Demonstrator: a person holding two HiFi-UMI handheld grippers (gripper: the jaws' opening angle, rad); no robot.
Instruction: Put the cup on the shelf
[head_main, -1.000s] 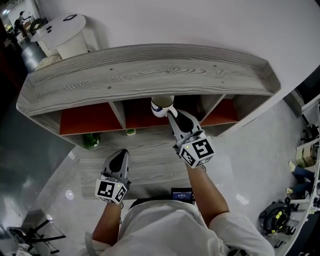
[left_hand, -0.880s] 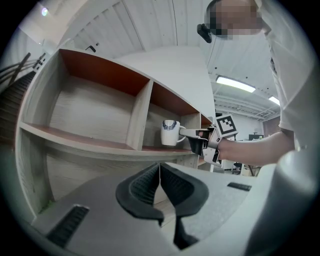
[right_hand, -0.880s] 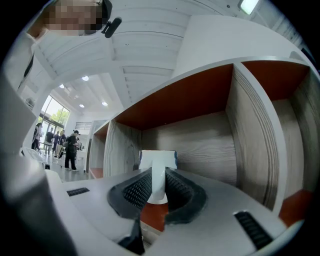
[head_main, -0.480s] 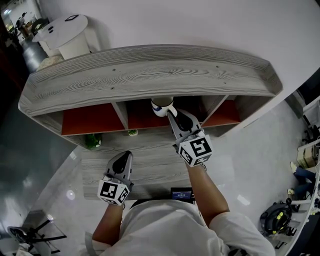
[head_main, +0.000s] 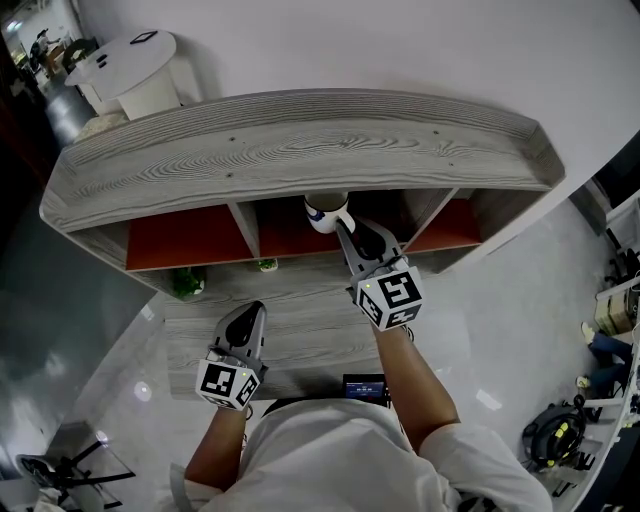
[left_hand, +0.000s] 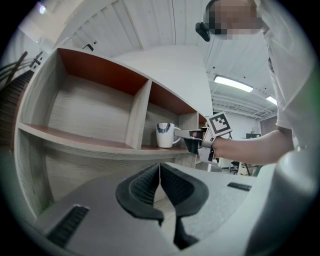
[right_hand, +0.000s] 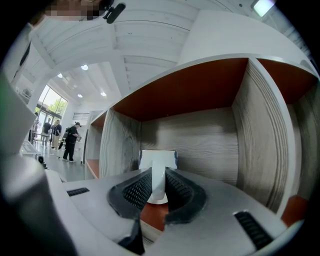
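Observation:
A white cup (head_main: 326, 212) with a blue pattern stands upright in the middle compartment of the grey wooden shelf (head_main: 300, 140), whose compartments are lined red. My right gripper (head_main: 345, 232) reaches into that compartment and is shut on the cup's handle. In the right gripper view the handle sits between the jaws of the right gripper (right_hand: 158, 182), and the cup (right_hand: 158, 159) appears to rest on the red floor. The left gripper view shows the cup (left_hand: 164, 135) on the shelf board (left_hand: 75, 142). My left gripper (head_main: 242, 310) hangs lower and nearer to me, shut and empty.
A green object (head_main: 183, 282) and a smaller one (head_main: 262, 265) lie on the lower board under the compartments. A white round table (head_main: 125, 60) stands at the back left. Gear lies on the floor at the right (head_main: 555, 435). People stand far off (right_hand: 70, 140).
The right gripper and the cup have edged slightly to the right at the shelf opening. The left gripper has hardly moved.

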